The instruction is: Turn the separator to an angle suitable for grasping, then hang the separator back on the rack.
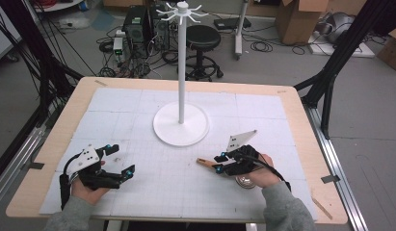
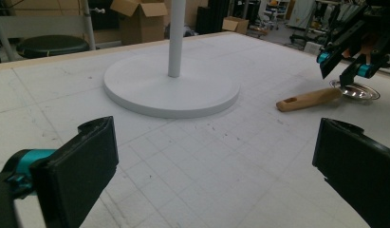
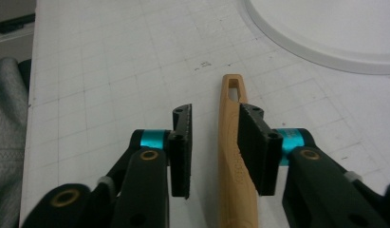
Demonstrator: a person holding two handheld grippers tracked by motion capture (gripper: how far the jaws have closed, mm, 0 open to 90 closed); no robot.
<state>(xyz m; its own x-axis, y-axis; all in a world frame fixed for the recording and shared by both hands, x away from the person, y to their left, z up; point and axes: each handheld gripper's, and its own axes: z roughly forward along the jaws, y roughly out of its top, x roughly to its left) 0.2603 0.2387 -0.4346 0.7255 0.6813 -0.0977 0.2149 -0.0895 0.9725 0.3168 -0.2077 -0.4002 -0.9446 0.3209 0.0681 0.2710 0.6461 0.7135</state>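
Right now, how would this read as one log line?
left gripper: open, idle | right gripper: open astride wooden handle, not clamped | white stand: untouched

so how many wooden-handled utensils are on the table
1. The wooden-handled utensil lies on the mat right of centre, below the white stand, its handle between the right gripper open jaws; its metal bowl sits under that hand.

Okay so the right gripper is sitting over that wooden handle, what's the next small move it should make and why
Probably close the right gripper on the wooden handle. Its jaws stand open on either side of the handle, one close against it and the other with a gap, so nothing is gripped yet. The handle lies flat on the white mat, its metal bowl end toward the person, and the left gripper waits open, well off to the side.
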